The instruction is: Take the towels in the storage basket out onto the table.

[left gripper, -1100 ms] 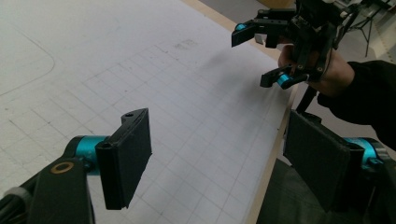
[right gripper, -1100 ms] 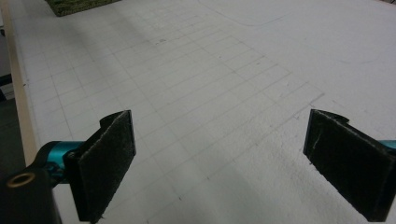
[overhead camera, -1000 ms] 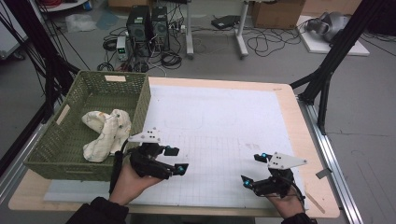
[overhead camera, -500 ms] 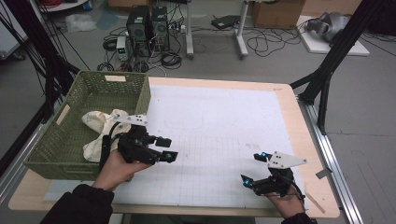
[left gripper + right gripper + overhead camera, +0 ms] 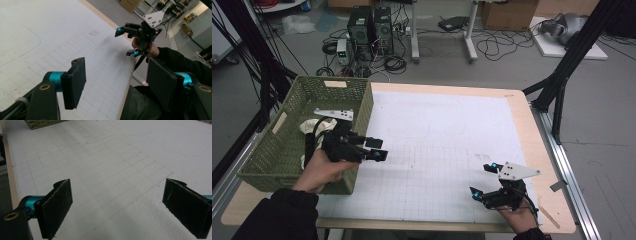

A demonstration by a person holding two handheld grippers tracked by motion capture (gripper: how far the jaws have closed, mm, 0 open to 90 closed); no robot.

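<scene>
High view: left hand-held gripper point(image 5: 375, 148) open over basket point(image 5: 272, 150) rim, empty.

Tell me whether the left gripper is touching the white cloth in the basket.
Cannot tell. In the high view, the left gripper sits over the basket edge, hiding part of the cloth.

The white cloth point(image 5: 314, 127) lies crumpled inside the green basket point(image 5: 287, 155) at the desk's left edge, partly hidden beneath the left tongs point(image 5: 374, 149).

Cloth point(image 5: 314, 126) in basket point(image 5: 272, 150) at table's point(image 5: 532, 150) left edge
</scene>
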